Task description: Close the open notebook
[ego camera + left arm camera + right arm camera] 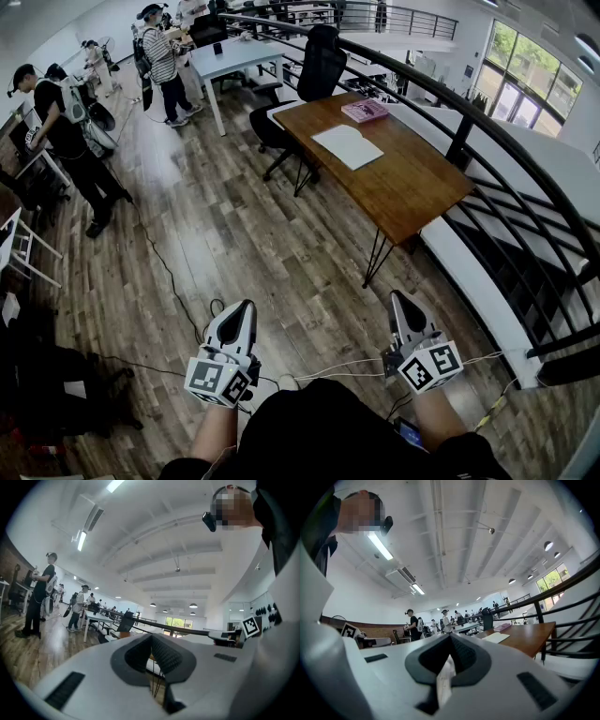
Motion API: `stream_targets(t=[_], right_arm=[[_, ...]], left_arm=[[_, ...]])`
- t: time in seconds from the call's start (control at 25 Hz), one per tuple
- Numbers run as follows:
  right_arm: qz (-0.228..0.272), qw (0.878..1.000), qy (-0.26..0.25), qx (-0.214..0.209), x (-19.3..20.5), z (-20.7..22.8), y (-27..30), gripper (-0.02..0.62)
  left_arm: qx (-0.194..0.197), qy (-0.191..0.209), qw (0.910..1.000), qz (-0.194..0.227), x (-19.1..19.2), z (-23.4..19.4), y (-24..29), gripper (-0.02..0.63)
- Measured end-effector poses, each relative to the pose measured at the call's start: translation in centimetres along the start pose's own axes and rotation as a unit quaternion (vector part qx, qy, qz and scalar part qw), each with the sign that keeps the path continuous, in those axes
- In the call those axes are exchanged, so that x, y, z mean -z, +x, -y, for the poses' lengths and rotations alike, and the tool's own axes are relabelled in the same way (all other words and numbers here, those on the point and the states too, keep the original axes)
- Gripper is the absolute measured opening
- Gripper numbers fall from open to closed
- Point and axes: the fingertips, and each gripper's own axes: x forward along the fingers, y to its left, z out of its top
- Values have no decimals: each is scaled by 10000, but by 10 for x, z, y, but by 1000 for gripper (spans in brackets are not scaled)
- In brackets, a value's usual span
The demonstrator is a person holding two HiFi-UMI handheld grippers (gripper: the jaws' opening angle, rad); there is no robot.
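Head view: both grippers are held level over the wood floor [234,234], nowhere near the task's thing. Left gripper [246,306] sits at 7 o'clock in frame, right gripper [396,296] at 5 o'clock.

Left gripper view: left gripper [151,637] has its tongs pressed together, nothing pinched.

Right gripper view: right gripper [450,637] has its tongs pressed together too. A thin white strip shows at the seam; can't tell what it is.

Open notebook [348,146] lies flat with white pages up on the brown wooden table [412,187], at 12 to 1 o'clock from the grippers and well apart from both. It is not closed yet. Pink book [365,111] lies shut at the notebook's 1 o'clock, near it but not touching.

In the right gripper view the notebook [497,637] and pink book [502,626] show at 2 o'clock on the table [525,639].

Black office chair [319,61] stands at the table's 11 o'clock. Black railing [487,131] runs along the table's 3 o'clock side. Person in a striped shirt [167,61] stands at frame 11 o'clock, person in black [61,131] at 9 to 10 o'clock.
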Motion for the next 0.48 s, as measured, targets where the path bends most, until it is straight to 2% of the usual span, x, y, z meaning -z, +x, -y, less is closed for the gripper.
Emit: stream_targets(t=[0.32,0.48], right_arm=[[-8,10000,-18,-86,0,2,-5,-6],[91,9996,212,-191,-5,2,-8,-5]], left_arm=[[-55,-60,10000,20,1,8,-3,14],[-48,-55,10000,42,0,14,-4,14]])
